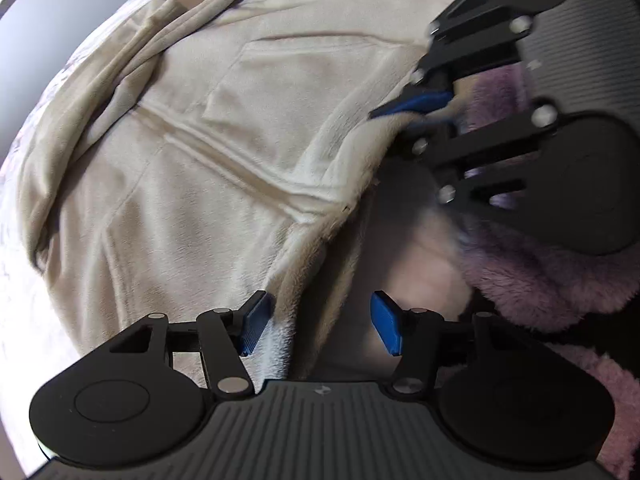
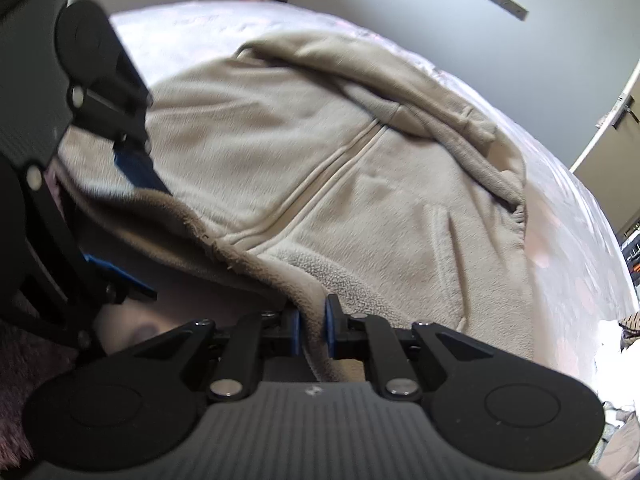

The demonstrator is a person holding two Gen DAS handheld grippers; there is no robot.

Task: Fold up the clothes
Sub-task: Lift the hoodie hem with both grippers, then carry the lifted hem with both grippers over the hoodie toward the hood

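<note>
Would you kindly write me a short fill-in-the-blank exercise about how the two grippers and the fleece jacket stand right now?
1. The right gripper is shut on the ____ of the beige fleece jacket.
2. The left gripper has its jaws ____, its pads not pressing the fabric.
3. The jacket's front is closed by a ____ running down its middle.
4. The jacket lies spread on a ____ with a pale cover.

Missing words: hem; open; zipper; bed

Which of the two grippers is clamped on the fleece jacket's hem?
The right gripper: its blue pads pinch the beige fleece jacket hem. The left gripper stands open, pads apart.
</note>
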